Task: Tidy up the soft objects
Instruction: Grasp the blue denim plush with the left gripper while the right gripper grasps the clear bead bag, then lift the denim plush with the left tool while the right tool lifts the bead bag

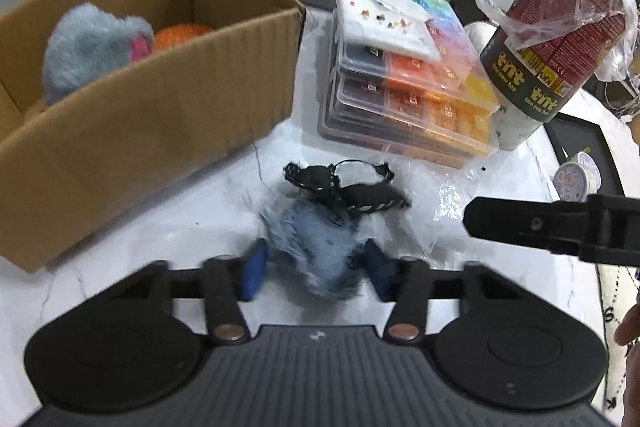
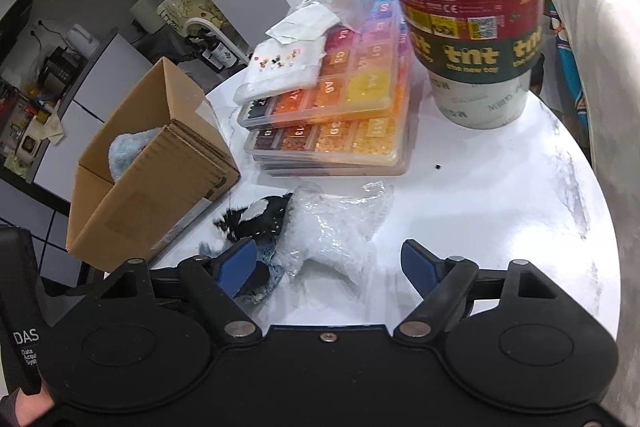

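Gripping blue fluffy toy [image 1: 316, 251], left tool [image 1: 316, 267], cardboard box [image 1: 160, 115] near

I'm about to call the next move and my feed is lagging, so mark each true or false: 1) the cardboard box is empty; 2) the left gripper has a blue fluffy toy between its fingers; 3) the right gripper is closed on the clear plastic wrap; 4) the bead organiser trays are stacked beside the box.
1) False: the cardboard box already holds a grey-blue plush and something orange.
2) True: the left gripper brackets the blue fluffy toy.
3) False: the right gripper is open above the clear plastic wrap.
4) True: the bead organiser trays are stacked right of the box.
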Demonstrator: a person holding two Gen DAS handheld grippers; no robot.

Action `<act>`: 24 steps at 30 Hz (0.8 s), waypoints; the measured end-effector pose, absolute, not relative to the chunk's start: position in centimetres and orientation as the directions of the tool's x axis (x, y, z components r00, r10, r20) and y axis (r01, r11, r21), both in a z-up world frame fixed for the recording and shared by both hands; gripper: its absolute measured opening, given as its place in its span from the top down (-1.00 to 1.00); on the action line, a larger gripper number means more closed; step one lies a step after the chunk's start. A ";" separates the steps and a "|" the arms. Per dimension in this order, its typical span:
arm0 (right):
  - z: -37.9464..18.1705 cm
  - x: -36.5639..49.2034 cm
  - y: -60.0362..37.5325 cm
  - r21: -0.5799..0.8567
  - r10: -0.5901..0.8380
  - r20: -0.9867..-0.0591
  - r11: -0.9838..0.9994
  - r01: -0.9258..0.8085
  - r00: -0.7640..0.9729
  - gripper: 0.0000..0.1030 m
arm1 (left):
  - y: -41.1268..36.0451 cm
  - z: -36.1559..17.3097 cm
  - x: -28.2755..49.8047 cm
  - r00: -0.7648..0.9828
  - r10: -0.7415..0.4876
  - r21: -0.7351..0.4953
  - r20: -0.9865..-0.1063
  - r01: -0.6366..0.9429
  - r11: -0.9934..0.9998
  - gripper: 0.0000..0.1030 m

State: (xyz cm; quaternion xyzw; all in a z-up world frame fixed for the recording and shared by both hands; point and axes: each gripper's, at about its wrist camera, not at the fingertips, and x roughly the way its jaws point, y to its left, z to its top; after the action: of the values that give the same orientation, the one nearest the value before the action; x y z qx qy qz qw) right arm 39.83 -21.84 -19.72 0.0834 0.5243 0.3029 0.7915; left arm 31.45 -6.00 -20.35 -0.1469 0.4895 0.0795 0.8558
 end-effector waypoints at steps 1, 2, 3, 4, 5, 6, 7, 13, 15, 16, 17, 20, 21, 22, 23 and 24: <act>-19.7 39.9 -21.5 0.446 0.567 -0.780 0.800 -0.401 0.265 -0.52 | -5.9 -20.4 31.4 0.507 -0.021 -0.188 -0.862 -0.281 0.941 0.39; -19.8 39.9 -21.3 0.440 0.565 -0.781 0.800 -0.409 0.265 -0.53 | -5.7 -20.4 31.2 0.505 -0.025 -0.194 -0.863 -0.285 0.939 0.42; -19.9 40.0 -21.0 0.435 0.562 -0.784 0.800 -0.413 0.263 -0.52 | -5.7 -20.4 31.1 0.504 -0.022 -0.190 -0.864 -0.286 0.939 0.43; -20.0 40.1 -20.8 0.429 0.557 -0.788 0.802 -0.416 0.262 -0.52 | -5.6 -20.4 31.0 0.503 -0.018 -0.186 -0.864 -0.285 0.941 0.45; -20.1 40.2 -20.6 0.421 0.551 -0.792 0.805 -0.419 0.263 -0.52 | -5.6 -20.3 30.9 0.501 -0.018 -0.184 -0.865 -0.285 0.941 0.46; -20.1 40.2 -20.5 0.414 0.547 -0.794 0.806 -0.423 0.264 -0.52 | -5.5 -20.3 30.8 0.498 -0.019 -0.184 -0.867 -0.285 0.941 0.46; -20.2 40.2 -20.4 0.410 0.545 -0.795 0.806 -0.426 0.265 -0.52 | -5.4 -20.3 30.7 0.495 -0.019 -0.183 -0.868 -0.286 0.941 0.47; -20.8 40.9 -19.7 0.390 0.529 -0.805 0.812 -0.434 0.266 -0.53 | -4.6 -20.0 29.7 0.472 -0.009 -0.169 -0.881 -0.297 0.940 0.47; -20.9 40.9 -19.4 0.382 0.523 -0.810 0.814 -0.438 0.264 -0.52 | -4.4 -19.9 29.2 0.465 -0.006 -0.163 -0.885 -0.299 0.940 0.47; -21.0 40.8 -19.3 0.380 0.520 -0.812 0.815 -0.437 0.264 -0.49 | -4.3 -19.8 29.0 0.462 -0.004 -0.160 -0.887 -0.299 0.941 0.47; -21.1 40.8 -19.2 0.379 0.517 -0.816 0.815 -0.438 0.258 -0.25 | -4.2 -19.8 28.7 0.459 -0.002 -0.156 -0.889 -0.299 0.941 0.47; -21.3 40.6 -19.1 0.385 0.513 -0.822 0.820 -0.423 0.247 0.09 | -3.6 -19.7 27.9 0.451 -0.002 -0.155 -0.893 -0.303 0.940 0.47; -21.3 40.4 -19.0 0.378 0.510 -0.824 0.820 -0.430 0.246 0.17 | -3.4 -19.7 27.7 0.448 -0.002 -0.155 -0.894 -0.306 0.939 0.47; -21.2 40.2 -18.9 0.377 0.510 -0.825 0.817 -0.436 0.243 0.19 | -3.2 -19.6 27.4 0.446 -0.002 -0.157 -0.895 -0.309 0.938 0.47; -21.2 39.9 -18.9 0.377 0.510 -0.827 0.816 -0.439 0.237 0.23 | -3.0 -19.6 27.2 0.446 -0.002 -0.158 -0.895 -0.313 0.937 0.47; -21.2 39.7 -18.9 0.376 0.508 -0.830 0.816 -0.440 0.233 0.24 | -2.8 -19.5 27.0 0.444 -0.002 -0.159 -0.896 -0.315 0.936 0.47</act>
State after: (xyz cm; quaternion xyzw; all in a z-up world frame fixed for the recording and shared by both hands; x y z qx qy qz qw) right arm 39.72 -18.86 -21.16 0.0313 0.5407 0.3019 0.7846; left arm 26.99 -2.78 -19.54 -0.1529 0.5188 0.0936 0.8359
